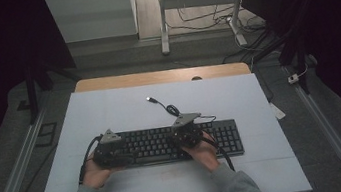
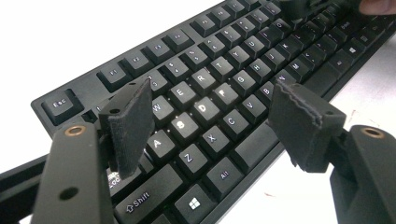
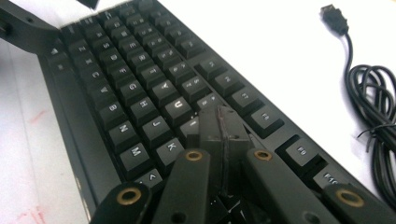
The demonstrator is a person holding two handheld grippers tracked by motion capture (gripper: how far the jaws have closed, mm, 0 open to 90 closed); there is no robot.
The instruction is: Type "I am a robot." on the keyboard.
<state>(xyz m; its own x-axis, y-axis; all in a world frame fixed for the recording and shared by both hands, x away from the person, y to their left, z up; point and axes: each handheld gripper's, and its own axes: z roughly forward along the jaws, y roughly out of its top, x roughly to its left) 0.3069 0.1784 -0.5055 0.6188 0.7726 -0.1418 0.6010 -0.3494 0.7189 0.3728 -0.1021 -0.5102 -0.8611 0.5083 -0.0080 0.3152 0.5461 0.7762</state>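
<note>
While the long black plastic keyboard (image 1: 165, 144) lies flat across the white worktop (image 1: 110, 114), the left hand-held gripper (image 2: 210, 116) hovers with jaws spread wide above its left-hand letter keys. With jaws pressed together, the right hand-held gripper (image 3: 220, 123) has its tip down on the keys near the I. A black USB cable (image 3: 373, 88) lies coiled just behind the keyboard.

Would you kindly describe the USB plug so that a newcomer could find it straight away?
Start at the black keyboard lying across the pale table. From its far edge a thin black cable runs away from the person, bunched in a small coil. The USB plug is the small dark tip at that cable's free end, lying by itself on bare table.
</note>
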